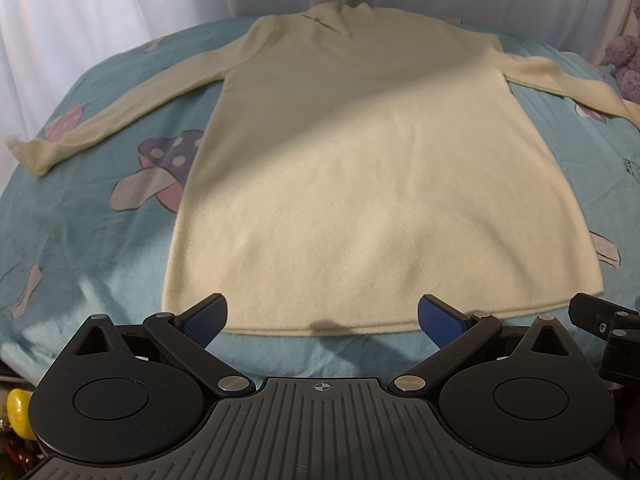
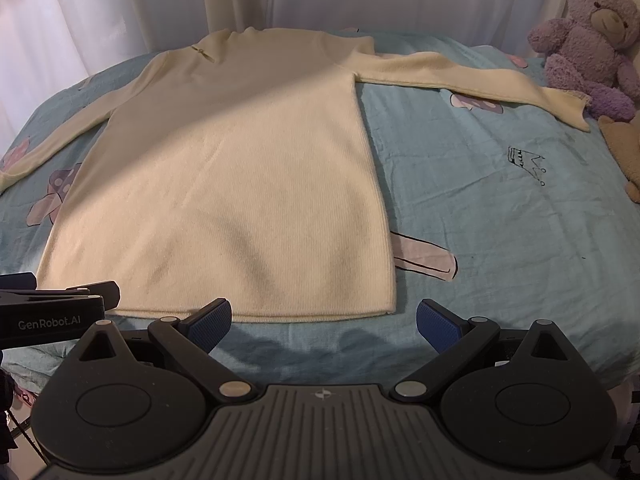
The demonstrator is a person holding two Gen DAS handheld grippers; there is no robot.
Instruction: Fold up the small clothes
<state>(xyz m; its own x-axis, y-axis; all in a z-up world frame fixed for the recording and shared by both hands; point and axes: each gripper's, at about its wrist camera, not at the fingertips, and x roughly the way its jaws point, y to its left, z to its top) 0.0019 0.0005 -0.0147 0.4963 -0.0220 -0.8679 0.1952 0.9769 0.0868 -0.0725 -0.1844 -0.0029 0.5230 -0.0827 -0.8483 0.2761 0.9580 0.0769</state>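
A cream knit sweater (image 1: 360, 168) lies flat on the blue bedsheet (image 1: 100, 216), hem toward me, collar at the far side, both sleeves spread out sideways. It also shows in the right wrist view (image 2: 224, 176). My left gripper (image 1: 322, 318) is open and empty, hovering at the middle of the hem. My right gripper (image 2: 323, 320) is open and empty, just in front of the hem's right corner. The left sleeve (image 1: 100, 120) reaches far left; the right sleeve (image 2: 472, 76) reaches far right.
A purple teddy bear (image 2: 588, 40) sits at the back right, next to the right sleeve's cuff. A beige plush toy (image 2: 628, 152) lies at the right edge. White curtains (image 2: 120, 8) hang behind the bed. The sheet (image 2: 500, 208) has mushroom prints.
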